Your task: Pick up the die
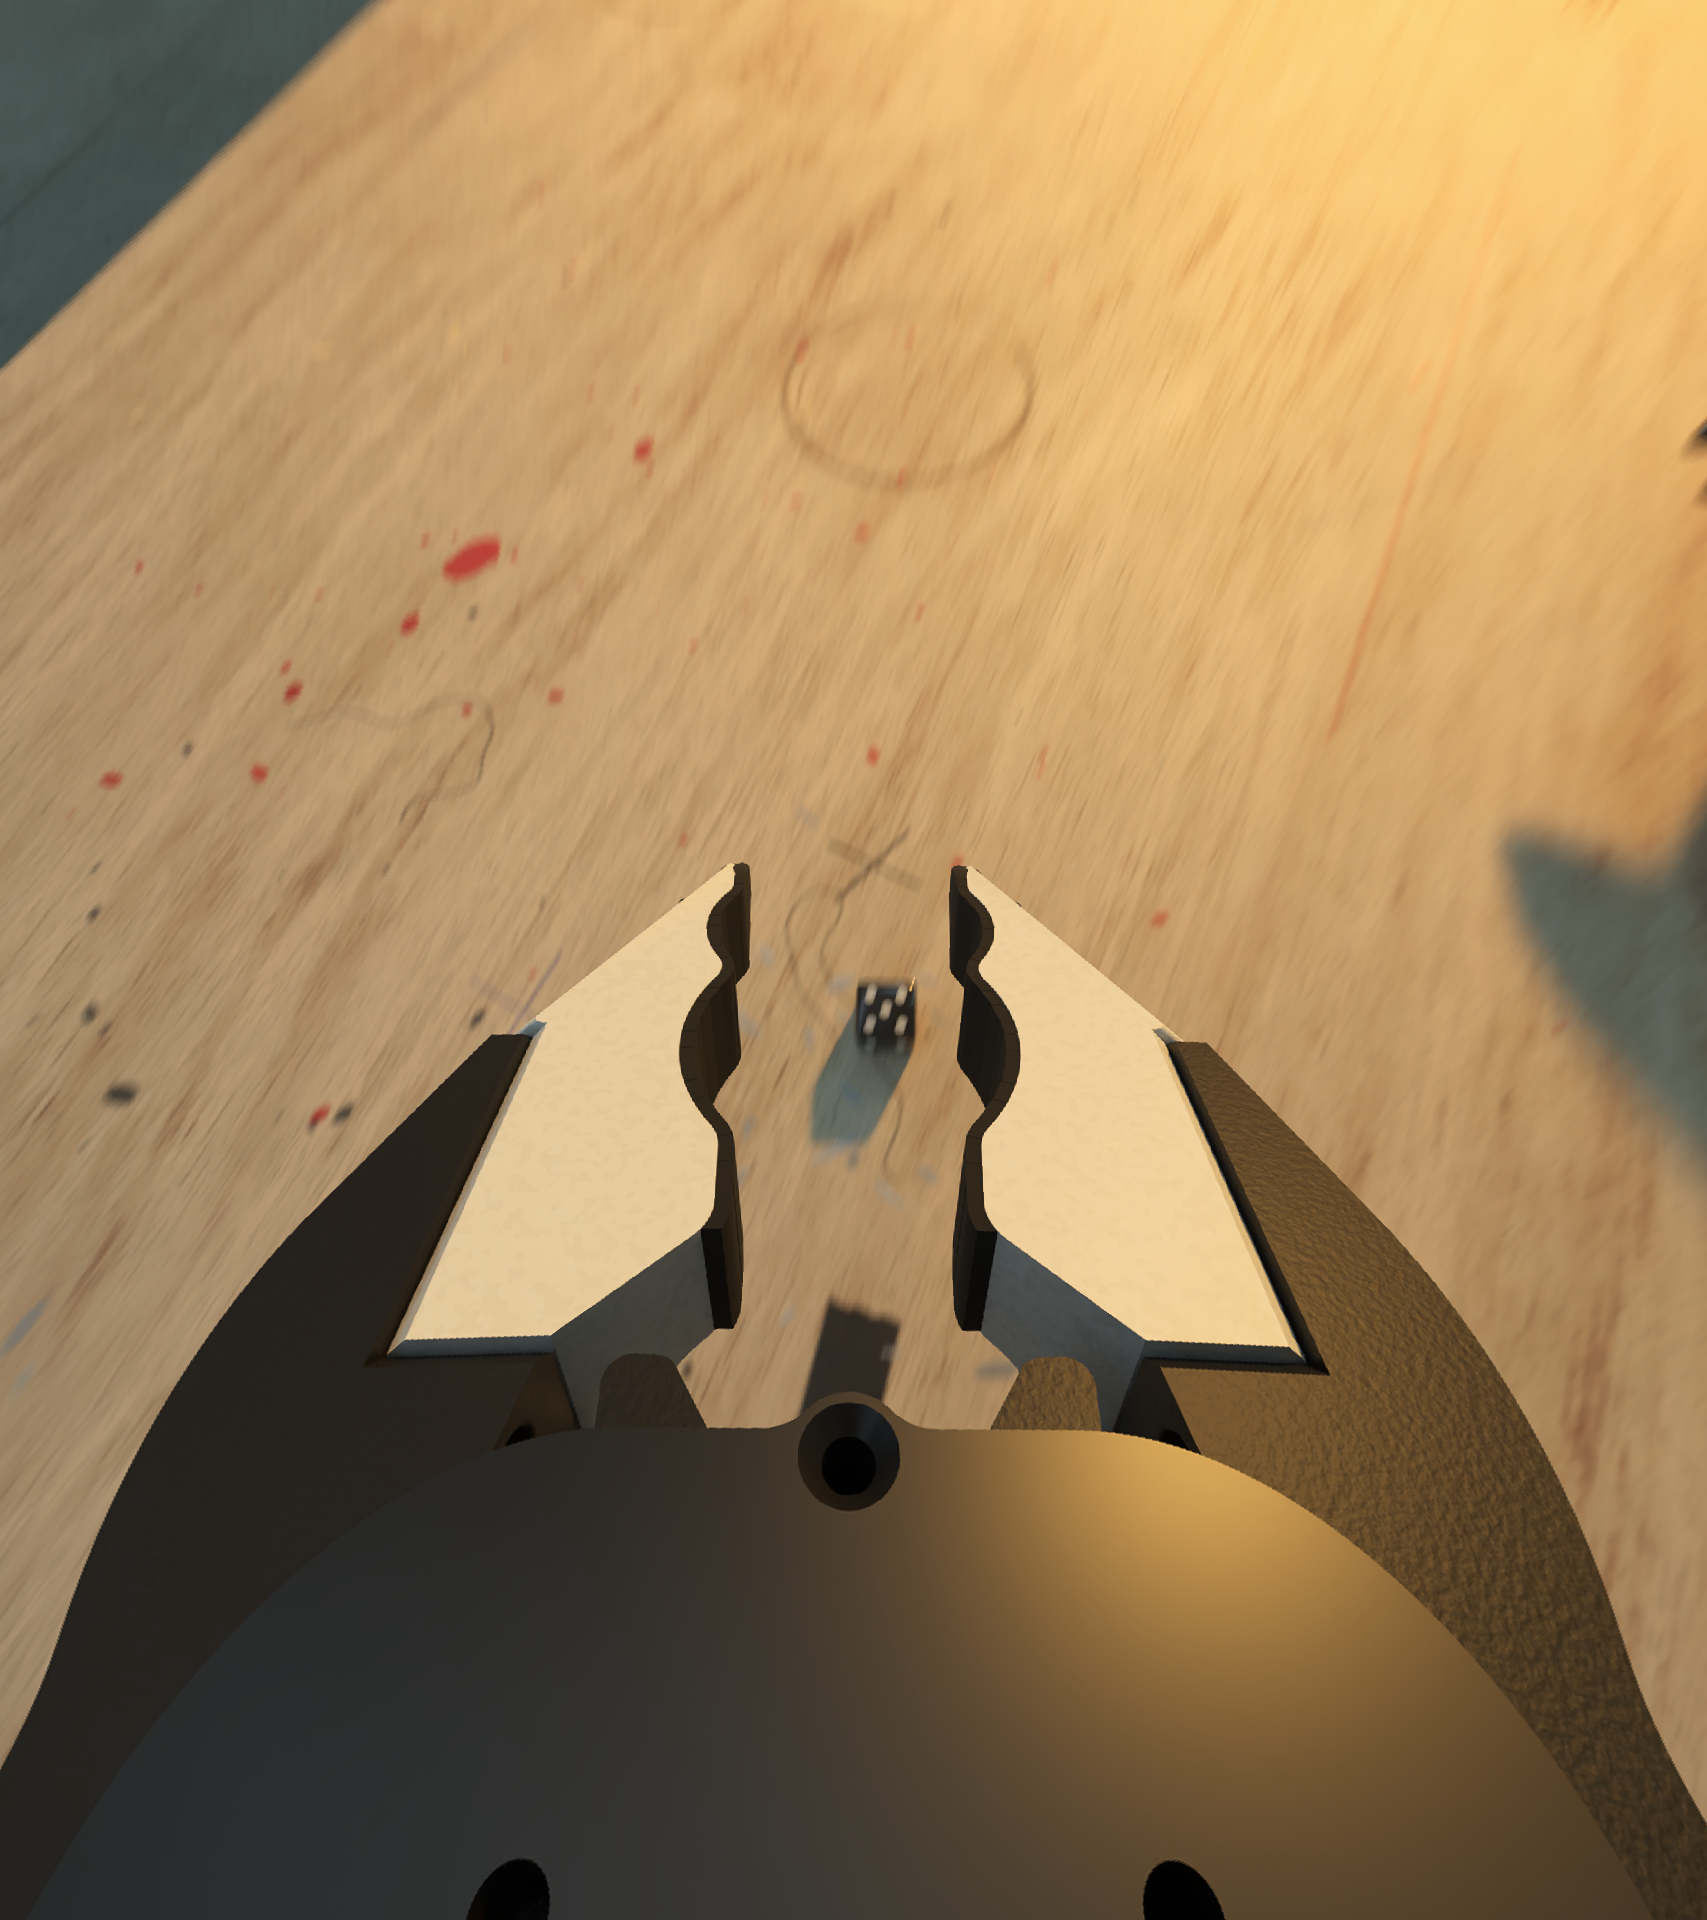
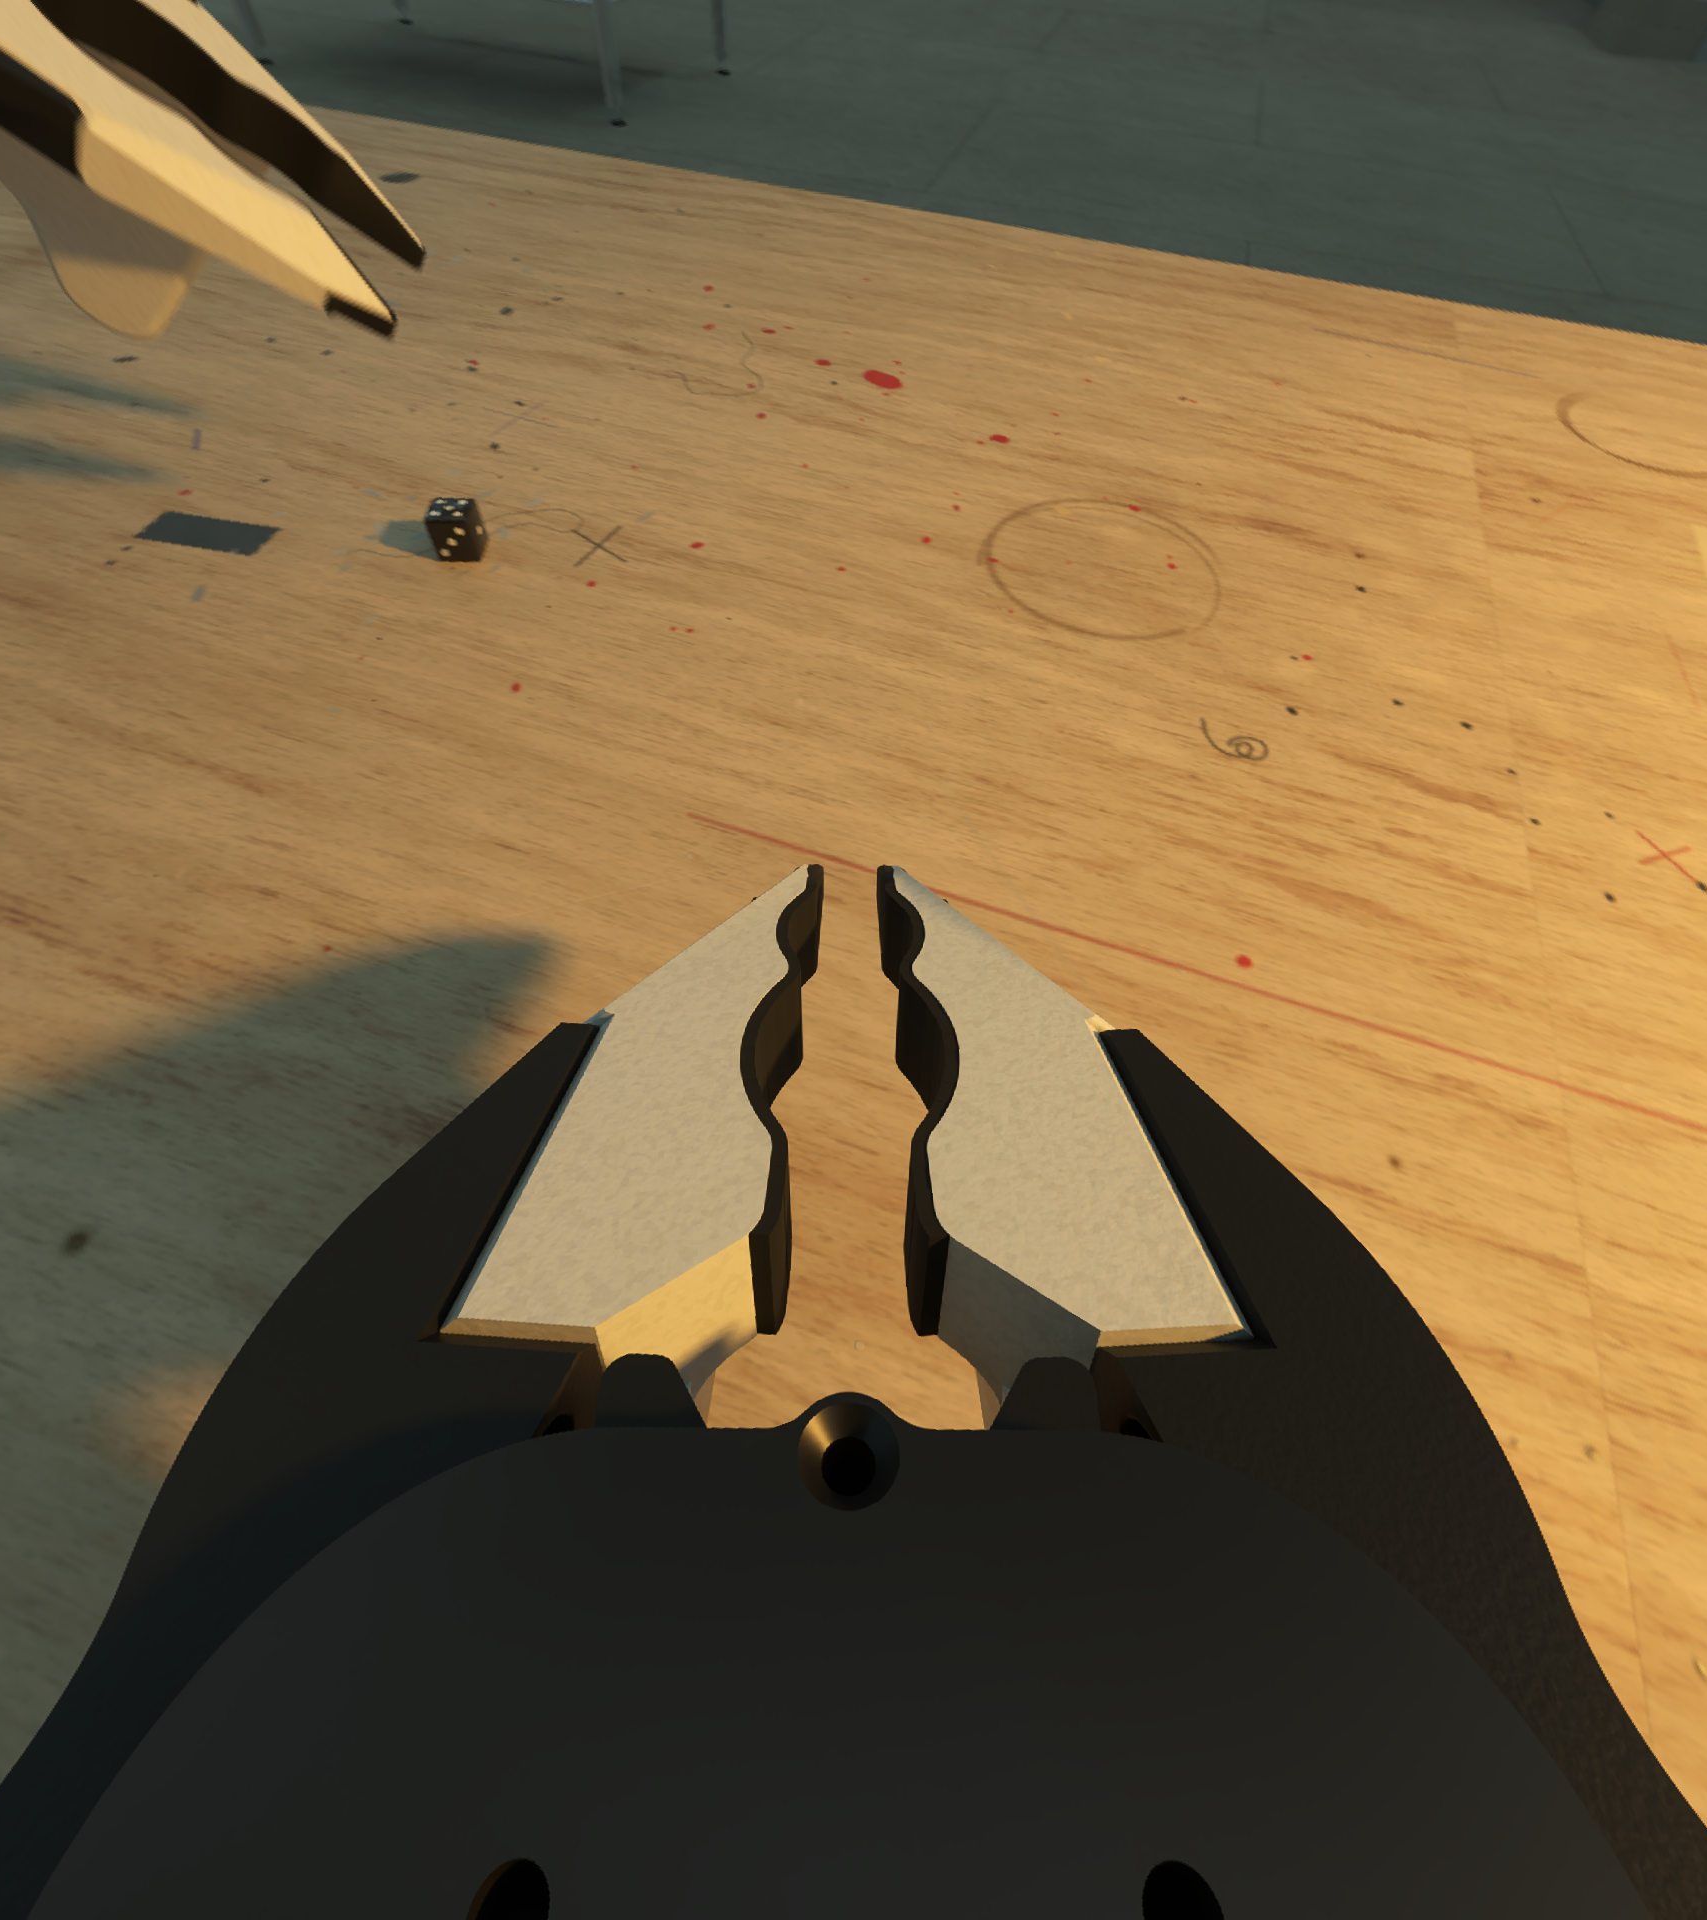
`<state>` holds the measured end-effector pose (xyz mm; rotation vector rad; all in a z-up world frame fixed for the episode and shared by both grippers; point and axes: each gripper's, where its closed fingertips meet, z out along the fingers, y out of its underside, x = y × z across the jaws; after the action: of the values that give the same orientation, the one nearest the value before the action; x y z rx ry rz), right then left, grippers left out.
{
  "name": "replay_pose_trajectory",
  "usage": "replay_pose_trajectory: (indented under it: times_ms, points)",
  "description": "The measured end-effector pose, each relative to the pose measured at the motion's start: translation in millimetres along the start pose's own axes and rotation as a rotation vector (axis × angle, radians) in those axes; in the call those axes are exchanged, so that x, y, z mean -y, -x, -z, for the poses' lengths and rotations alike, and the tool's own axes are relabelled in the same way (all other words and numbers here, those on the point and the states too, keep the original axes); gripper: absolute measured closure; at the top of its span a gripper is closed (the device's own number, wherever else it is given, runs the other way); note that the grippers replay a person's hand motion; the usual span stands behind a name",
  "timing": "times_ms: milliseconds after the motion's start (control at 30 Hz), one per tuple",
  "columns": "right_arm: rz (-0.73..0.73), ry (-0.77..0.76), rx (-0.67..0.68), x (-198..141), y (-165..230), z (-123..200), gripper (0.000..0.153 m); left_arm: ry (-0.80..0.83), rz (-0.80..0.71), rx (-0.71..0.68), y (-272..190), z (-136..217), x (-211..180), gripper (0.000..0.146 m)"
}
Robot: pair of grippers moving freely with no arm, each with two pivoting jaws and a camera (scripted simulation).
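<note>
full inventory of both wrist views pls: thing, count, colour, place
die: 1, black with white pips, on the table, seen through the gap between the left gripper's fingers
table: 1, light wood with red specks, pencil circles and crosses, fills both views
red line: 1, red, drawn on the table just ahead of the right gripper
floor: 1, grey-green, beyond the table's far edge
furniture legs: a few, pale, on the floor at the top of the right wrist view
left gripper: 1, black body with pale fingers, above the die, open, not touching it
right gripper: 1, same colours, over bare table far from the die, narrow gap, holding nothing
</note>
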<state>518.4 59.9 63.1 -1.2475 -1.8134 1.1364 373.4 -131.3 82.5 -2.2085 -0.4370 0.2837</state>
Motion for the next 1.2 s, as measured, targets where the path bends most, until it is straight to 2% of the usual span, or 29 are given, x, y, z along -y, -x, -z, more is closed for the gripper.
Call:
replay_pose_trajectory:
  times_ms: [100, 233, 633, 867, 1200]
  points:
    - [0.028, -0.023, 0.035, 3, 7, -1, 0.143, 0.150, -0.038, 0.073, -1, 4, -29, 0.108]
    - [0.051, -0.056, 0.053, 7, 14, 1, 0.144, 0.208, 0.026, 0.052, -11, 4, -50, 0.108]
    - [0.096, -0.035, 0.053, 7, 23, 7, 0.144, 0.127, 0.030, -0.014, 2, -20, -52, 0.108]
    - [0.122, -0.024, 0.026, 6, 24, 9, 0.145, 0.152, -0.037, -0.001, 1, -29, -55, 0.105]
    - [0.125, -0.009, 0.037, 3, 24, 5, 0.145, 0.212, -0.023, 0.034, 9, -38, -62, 0.101]
